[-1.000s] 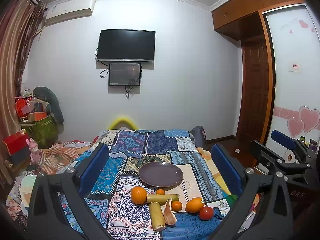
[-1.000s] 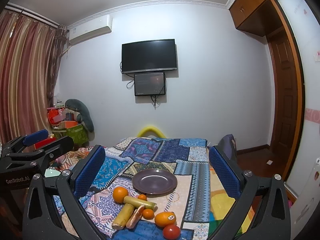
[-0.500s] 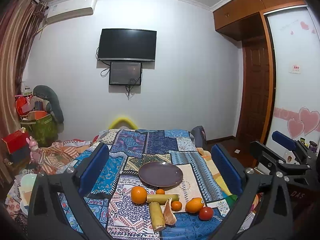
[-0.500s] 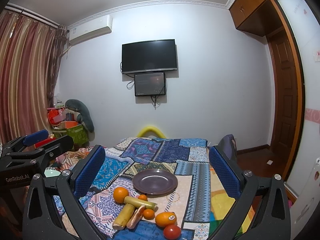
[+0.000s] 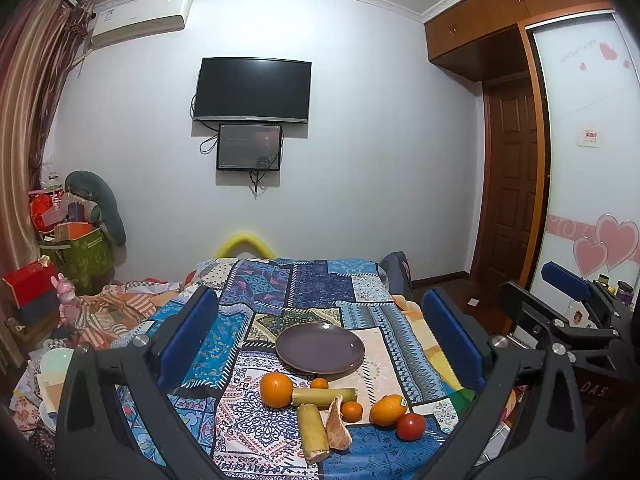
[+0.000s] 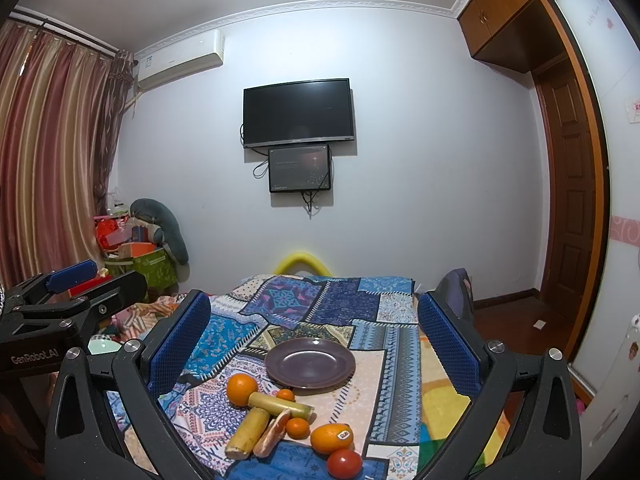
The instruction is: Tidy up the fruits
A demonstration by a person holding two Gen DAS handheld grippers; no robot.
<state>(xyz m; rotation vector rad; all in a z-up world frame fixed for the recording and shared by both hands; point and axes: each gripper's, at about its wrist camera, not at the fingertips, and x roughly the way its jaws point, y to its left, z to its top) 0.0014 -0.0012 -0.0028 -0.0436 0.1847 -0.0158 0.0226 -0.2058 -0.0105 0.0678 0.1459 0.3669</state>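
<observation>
while both grippers, left [image 5: 320, 336] and right [image 6: 314, 336], hang wide apart and hold nothing, no fruit is on the plate [image 5: 320, 348]. the orange [image 5: 276, 389] lies just before it, maybe touching a cane piece; next move needs a descent.

plate [image 5: 320, 350] bare, open above; fruit cluster [image 5: 340, 408] crowds near side.

A dark purple plate [image 5: 320, 350] lies empty on the bed's patchwork quilt [image 5: 312, 284]. Just nearer the near edge lies the fruit — a large orange [image 5: 276, 389], two cane sticks [image 5: 324, 396], two small tangerines [image 5: 352, 411], a pomelo wedge [image 5: 337, 428], a stickered orange [image 5: 387, 409] touching a red tomato [image 5: 410, 426].
</observation>
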